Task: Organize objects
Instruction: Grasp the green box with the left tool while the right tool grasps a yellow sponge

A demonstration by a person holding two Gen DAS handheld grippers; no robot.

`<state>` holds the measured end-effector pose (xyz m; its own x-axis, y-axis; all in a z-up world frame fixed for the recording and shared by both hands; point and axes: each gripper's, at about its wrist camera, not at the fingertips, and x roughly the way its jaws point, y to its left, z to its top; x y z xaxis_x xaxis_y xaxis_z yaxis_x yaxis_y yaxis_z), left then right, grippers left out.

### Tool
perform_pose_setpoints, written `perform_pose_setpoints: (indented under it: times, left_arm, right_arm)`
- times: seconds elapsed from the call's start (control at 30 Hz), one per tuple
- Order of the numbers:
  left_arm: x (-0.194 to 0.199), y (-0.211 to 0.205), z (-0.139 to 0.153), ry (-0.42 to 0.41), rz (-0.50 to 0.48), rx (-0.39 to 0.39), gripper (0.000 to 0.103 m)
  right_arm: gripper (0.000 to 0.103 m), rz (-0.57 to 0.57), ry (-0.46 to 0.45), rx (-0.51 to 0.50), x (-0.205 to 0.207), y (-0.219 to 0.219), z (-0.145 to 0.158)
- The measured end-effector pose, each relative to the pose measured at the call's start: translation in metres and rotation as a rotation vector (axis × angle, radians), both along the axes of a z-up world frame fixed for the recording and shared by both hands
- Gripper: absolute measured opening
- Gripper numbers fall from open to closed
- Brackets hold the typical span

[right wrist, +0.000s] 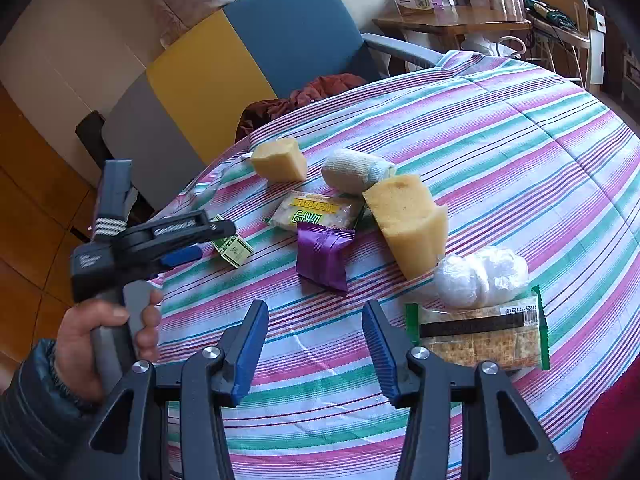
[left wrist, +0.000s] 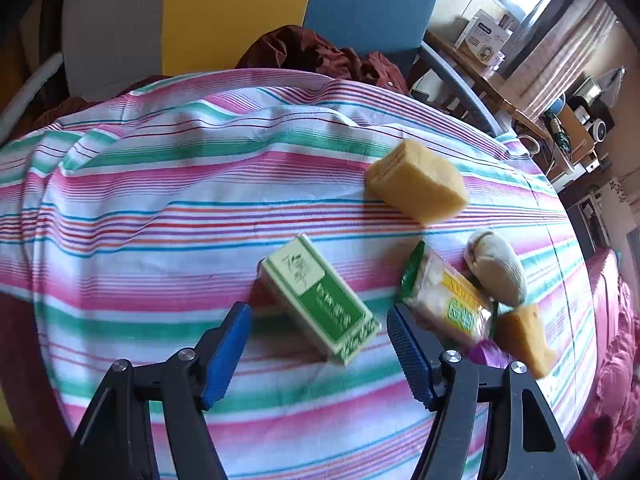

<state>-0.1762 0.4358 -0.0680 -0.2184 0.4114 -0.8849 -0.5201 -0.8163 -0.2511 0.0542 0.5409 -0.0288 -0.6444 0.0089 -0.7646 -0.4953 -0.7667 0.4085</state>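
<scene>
A green and white box lies on the striped cloth, between the tips of my open left gripper, apart from both pads. It also shows in the right wrist view, under the left gripper. Right of the box lie a yellow snack packet, a rolled sock and two yellow sponges. My right gripper is open and empty above bare cloth, in front of a purple packet, a large sponge, a plastic ball and a cracker pack.
A grey, yellow and blue chair stands behind the table with a dark red garment on its seat. A wooden desk with boxes stands at the back right. The table edge drops off at the left.
</scene>
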Motion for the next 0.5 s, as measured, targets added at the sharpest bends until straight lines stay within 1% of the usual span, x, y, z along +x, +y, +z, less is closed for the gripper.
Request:
perform_pose_setpoints:
  times: [0.07,0.1,0.13,0.17,0.23,0.27,0.3,0.33,0.4,0.5]
  left_arm:
    - [-0.005,0.008,-0.006,0.007,-0.002,-0.016,0.071]
    - [-0.007,0.010,-0.010,0.006,-0.001,-0.029,0.068]
    - [-0.009,0.011,-0.014,-0.004,0.002,-0.036,0.062]
    - [-0.009,0.010,-0.015,-0.003,0.002,-0.024,0.061]
    - [-0.005,0.008,-0.012,0.015,-0.027,-0.008,0.045]
    - [-0.002,0.006,-0.010,0.020,-0.043,-0.003,0.042]
    - [0.002,0.002,-0.009,0.033,-0.054,-0.006,0.036]
    - [0.007,-0.002,-0.007,0.051,-0.070,-0.012,0.034]
    - [0.017,-0.010,-0.006,0.078,-0.098,-0.025,0.034]
    - [0.027,-0.025,-0.005,0.094,-0.119,-0.030,0.034]
  right_arm:
    - [0.050,-0.005,-0.003,-0.001,0.000,0.000,-0.001]
    - [0.050,-0.008,-0.004,-0.002,0.000,0.000,-0.001]
    - [0.050,-0.009,-0.006,-0.004,0.000,0.000,-0.002]
    - [0.050,-0.010,-0.009,-0.005,0.000,0.000,-0.002]
    - [0.050,-0.010,-0.017,-0.005,-0.001,-0.001,-0.004]
    - [0.050,-0.010,-0.020,-0.002,-0.002,-0.001,-0.004]
    - [0.050,-0.010,-0.023,0.002,-0.002,-0.001,-0.005]
    - [0.050,-0.011,-0.025,0.005,-0.002,-0.001,-0.005]
    - [0.050,-0.014,-0.034,0.009,-0.002,-0.001,-0.006]
    - [0.050,-0.012,-0.053,0.015,-0.005,-0.003,-0.008]
